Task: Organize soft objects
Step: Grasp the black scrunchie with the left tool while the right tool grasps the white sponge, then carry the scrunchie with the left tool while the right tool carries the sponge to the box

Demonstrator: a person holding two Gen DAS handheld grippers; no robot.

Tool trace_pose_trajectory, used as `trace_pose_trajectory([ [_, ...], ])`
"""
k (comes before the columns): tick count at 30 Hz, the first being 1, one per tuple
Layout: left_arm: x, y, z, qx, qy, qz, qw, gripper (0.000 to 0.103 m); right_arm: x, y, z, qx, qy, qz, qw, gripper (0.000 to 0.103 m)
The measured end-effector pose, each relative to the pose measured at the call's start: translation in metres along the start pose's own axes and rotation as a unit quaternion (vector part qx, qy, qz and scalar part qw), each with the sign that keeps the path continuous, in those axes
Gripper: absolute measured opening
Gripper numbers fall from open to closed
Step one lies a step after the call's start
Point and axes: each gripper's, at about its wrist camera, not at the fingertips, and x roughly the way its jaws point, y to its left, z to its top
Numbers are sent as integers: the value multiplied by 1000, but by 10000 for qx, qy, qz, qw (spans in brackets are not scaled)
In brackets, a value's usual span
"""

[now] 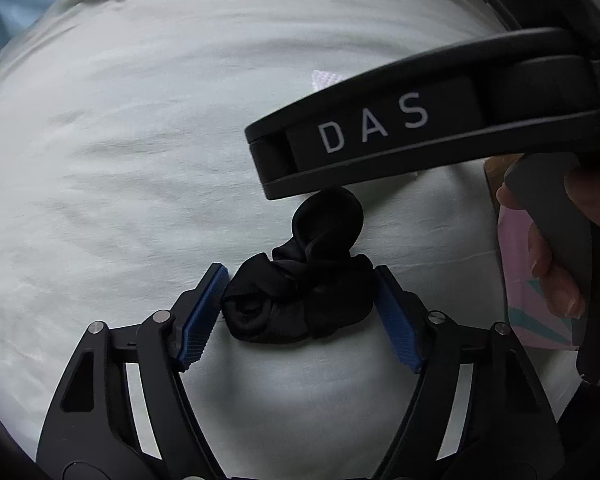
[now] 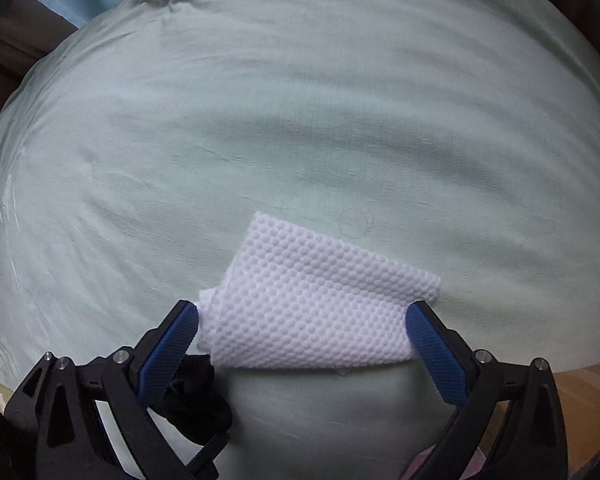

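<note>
black cloth [image 1: 300, 296] lies crosswise between open left gripper [image 1: 300, 312] fingers.

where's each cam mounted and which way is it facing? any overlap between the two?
Left wrist: sits on the left gripper, looking along its fingers down at a black sock bundle on the pale green sheet; the right gripper's body and the person's hand cross the right side.
Right wrist: sits on the right gripper, facing a white dimpled cloth between its open jaws on the sheet.
Shared: sheet, black bundle, a corner of the white cloth.
</note>
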Motion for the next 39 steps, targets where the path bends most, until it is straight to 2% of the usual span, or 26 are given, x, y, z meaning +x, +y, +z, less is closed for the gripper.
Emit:
trace_pose_trajectory([
  [3,4,-5,1,122,-80,61,9999,68,1,1,-1,-51,-70,-40,10000,103],
  [5,6,-8,2,191,-84,74,9998,60,1,2,-2,-114,-100,-129,9998,98],
  [7,6,-10,2,272,-92,133,9995,44,0,3,-5,-190,-140,-232,9995,92],
  [10,4,-9,2,272,-81,84,9996,26,-4,3,-11,-270,-224,-424,9985,75],
  [12,3,-8,2,263,-64,26,9996,23,-8,1,-15,-235,-311,-480,9981,63],
  [13,3,-7,2,274,-55,19,9996,20,-10,-2,-16,-196,-351,-492,9980,60],
  [17,2,-7,2,268,-48,24,9996,17,-16,-8,-20,-56,-450,-616,9971,33],
  [21,-6,-12,3,213,-117,36,9997,17,-25,-13,-21,74,-486,-601,9970,18],
  [26,-34,-8,-1,171,-290,58,9994,17,-51,-6,-22,58,-656,-546,9963,17],
  [29,-55,-6,-2,146,-383,70,9991,17,-76,-1,-35,20,-803,-507,9955,17],
  [39,-172,-5,-13,35,-908,178,9957,17,-183,25,-76,131,-1280,-361,9910,17],
])
